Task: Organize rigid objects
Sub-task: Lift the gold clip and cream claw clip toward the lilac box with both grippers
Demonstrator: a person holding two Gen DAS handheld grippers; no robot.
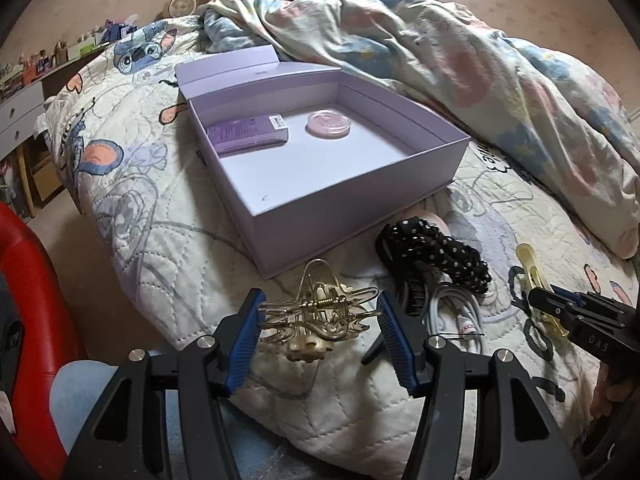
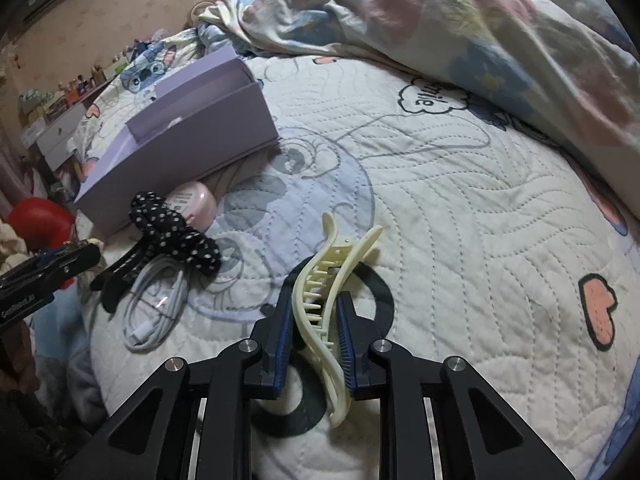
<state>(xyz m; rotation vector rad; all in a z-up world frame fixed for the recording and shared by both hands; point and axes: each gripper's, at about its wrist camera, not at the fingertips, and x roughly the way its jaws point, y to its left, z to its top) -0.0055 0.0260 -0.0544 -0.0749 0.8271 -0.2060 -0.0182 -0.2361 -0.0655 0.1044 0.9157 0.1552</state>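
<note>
My left gripper (image 1: 320,299) is shut on a gold metal hair claw (image 1: 316,320), its blue pads pressing both ends just above the quilt. In the right wrist view, my right gripper (image 2: 315,298) is shut on a cream plastic hair claw (image 2: 340,252) that lies on the quilt. An open lilac box (image 1: 360,184) stands ahead of the left gripper; it holds a small purple carton (image 1: 248,134) and a round pink case (image 1: 328,123). Between the grippers lie a black polka-dot bow clip (image 2: 176,232), a coiled white cable (image 2: 156,308) and a pink round case (image 2: 196,202).
A rumpled floral duvet (image 1: 440,48) is heaped behind and to the right of the box. The bed's edge drops off at the left, where a red object (image 1: 28,280) and a white dresser (image 1: 16,116) stand. Open quilt (image 2: 460,220) spreads to the right of the cream claw.
</note>
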